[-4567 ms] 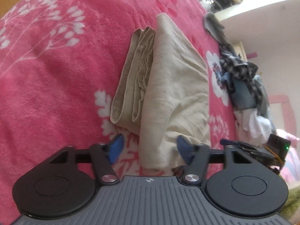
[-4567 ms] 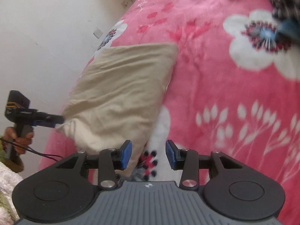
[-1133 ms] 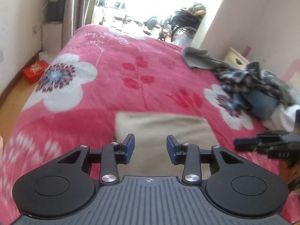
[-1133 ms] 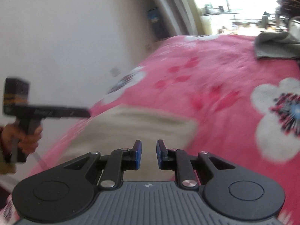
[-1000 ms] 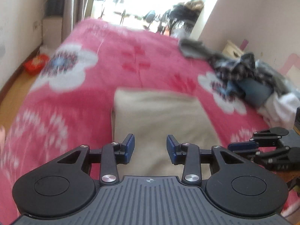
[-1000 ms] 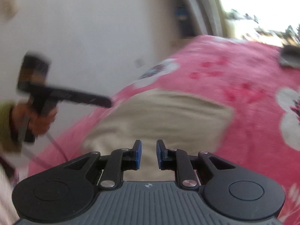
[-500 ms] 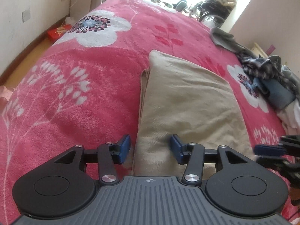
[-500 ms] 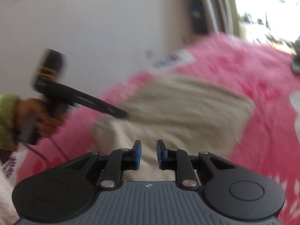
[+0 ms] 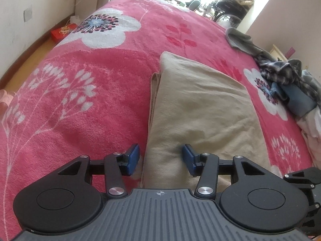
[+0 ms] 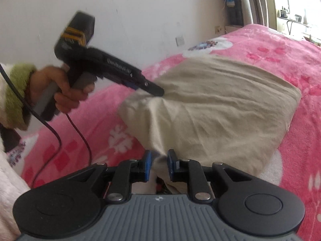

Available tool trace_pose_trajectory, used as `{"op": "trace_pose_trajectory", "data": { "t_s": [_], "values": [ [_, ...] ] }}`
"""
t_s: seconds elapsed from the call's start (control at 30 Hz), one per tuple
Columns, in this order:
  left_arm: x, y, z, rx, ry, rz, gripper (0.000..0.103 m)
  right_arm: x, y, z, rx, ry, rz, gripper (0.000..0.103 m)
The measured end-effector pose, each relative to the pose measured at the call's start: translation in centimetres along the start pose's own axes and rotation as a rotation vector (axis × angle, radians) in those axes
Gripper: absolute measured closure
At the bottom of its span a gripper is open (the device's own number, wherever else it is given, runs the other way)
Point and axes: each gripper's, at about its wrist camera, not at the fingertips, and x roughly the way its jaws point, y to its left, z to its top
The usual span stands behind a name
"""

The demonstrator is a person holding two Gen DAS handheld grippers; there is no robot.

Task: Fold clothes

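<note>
Below, folded beige trousers (image 9: 202, 108) on pink blanket (image 9: 80, 92) — both hand-held grippers — left (image 9: 160, 158), right (image 10: 158, 165) — apart, unclamped

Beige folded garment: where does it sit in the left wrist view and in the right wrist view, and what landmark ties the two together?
Left wrist: beige garment fills centre to lower right, near edge between the open left gripper fingers.
Right wrist: it spreads across centre and right, near corner just beyond the right gripper.
Shared landmark: the pink blanket's dark-centred white flower beyond the garment.
</note>
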Motion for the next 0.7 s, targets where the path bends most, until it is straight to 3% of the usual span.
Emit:
{"op": "trace_pose_trajectory", "data": {
  "t_s": [0.2,0.33,0.53,0.7],
  "values": [
    [-2.1,0.9,1.5,-0.090,-0.056,-0.057,0.055,-2.2,-0.6,0.7,0.036,-0.087,0.021,0.082],
    [-2.9,1.0,3.0,-0.119,-0.100,-0.075,0.055,-3.9,-2.8,2.1,0.115,-0.152,-0.030,0.081],
    [-2.0,-2.7,4.3,0.028,-0.103,-0.067,0.055,-4.8,-6.1,2.9,0.189,-0.160,-0.171,0.080],
    [-0.2,-6.5,4.4,0.191,-0.090,-0.007,0.055,-3.8,-8.0,2.6,0.235,-0.095,-0.226,0.079]
  ]
}}
